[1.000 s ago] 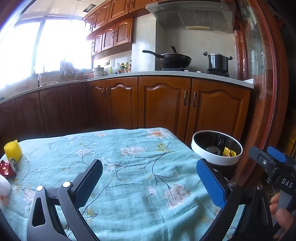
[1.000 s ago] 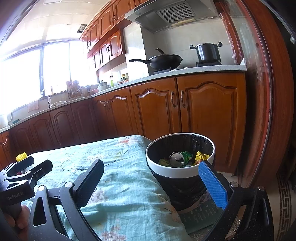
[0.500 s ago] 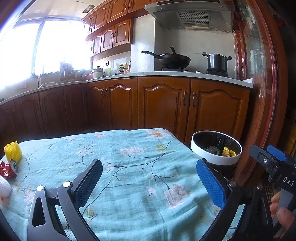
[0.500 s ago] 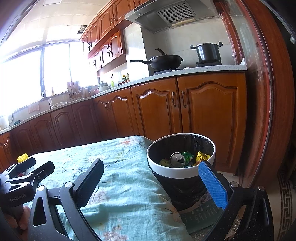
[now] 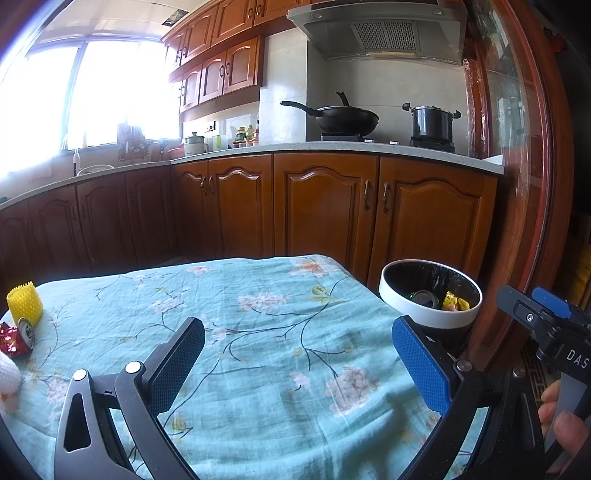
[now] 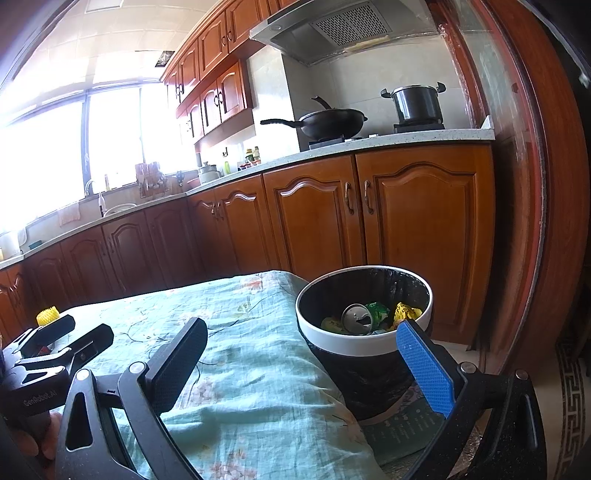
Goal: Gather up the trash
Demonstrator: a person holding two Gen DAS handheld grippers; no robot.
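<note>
Two grippers, left gripper [image 5: 297, 363] and right gripper [image 6: 303, 363], spread wide, empty, over floral teal tablecloth [image 5: 258, 332]. Crushed red can [image 5: 16, 338], yellow foam net [image 5: 25, 303] far left of white-rimmed black bin [image 6: 364, 343].

Kitchen | wooden cabinets [image 5: 325, 206] under pale countertop [image 5: 332, 147] | bright window [image 5: 74, 92] left | range hood [image 5: 376, 29] | tiled ceiling [image 6: 110, 48]

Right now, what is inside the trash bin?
The bin has a black liner and holds a can, a green wrapper and a yellow wrapper. Whatever lies beneath them is covered.
</note>
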